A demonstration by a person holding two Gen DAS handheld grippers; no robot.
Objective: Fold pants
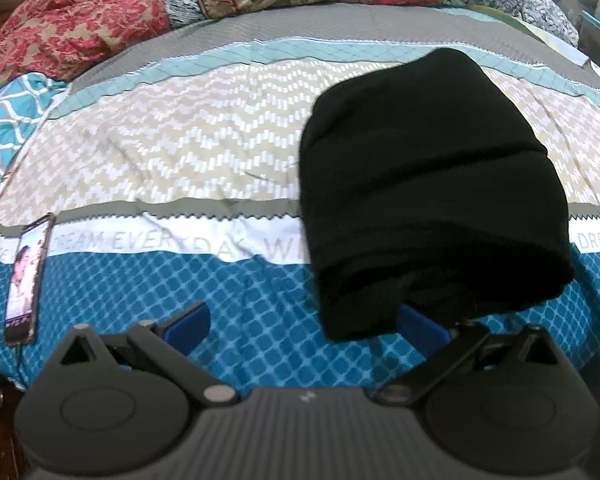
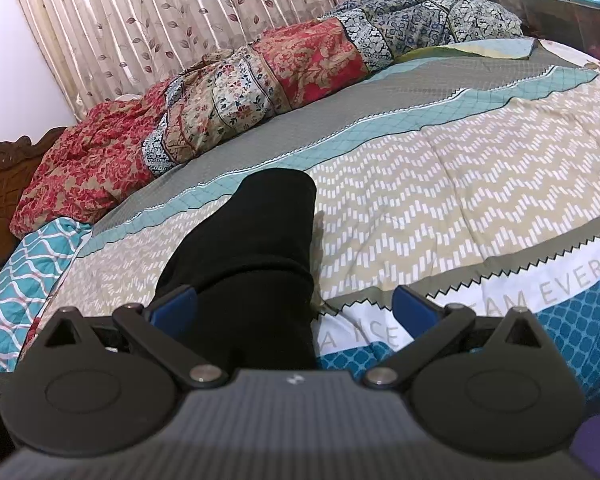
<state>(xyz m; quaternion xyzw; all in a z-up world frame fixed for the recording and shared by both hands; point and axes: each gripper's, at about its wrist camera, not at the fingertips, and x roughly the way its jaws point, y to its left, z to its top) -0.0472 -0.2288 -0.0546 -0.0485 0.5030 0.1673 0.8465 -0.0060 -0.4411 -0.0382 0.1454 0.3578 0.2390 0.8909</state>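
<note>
The bed is dressed in a patterned bedspread (image 1: 188,128) with bands of grey, pale teal, beige chevron, a white strip of lettering and a deep blue lattice nearest the foot. Along the far side lies a bunched patchwork quilt (image 2: 228,92) in red florals, cream and navy prints, and behind it hangs a pleated curtain (image 2: 172,16) with a leaf motif. A carved wooden headboard (image 2: 4,184) shows at the left edge, with a teal wave-print pillow (image 2: 28,264) beside it. A phone (image 1: 25,280) lies face up on the bedspread near the left edge, its screen lit. The black pants (image 1: 424,184) rest on the bedspread as a thick folded bundle, spanning from the teal band down onto the blue lattice. The left gripper (image 1: 304,320) has its blue fingers spread wide, the near corner of the bundle overlapping its right finger; nothing is pinched. The right gripper (image 2: 296,308) is likewise spread wide, with the near end of the pants lying between its fingers, against the left one.
</note>
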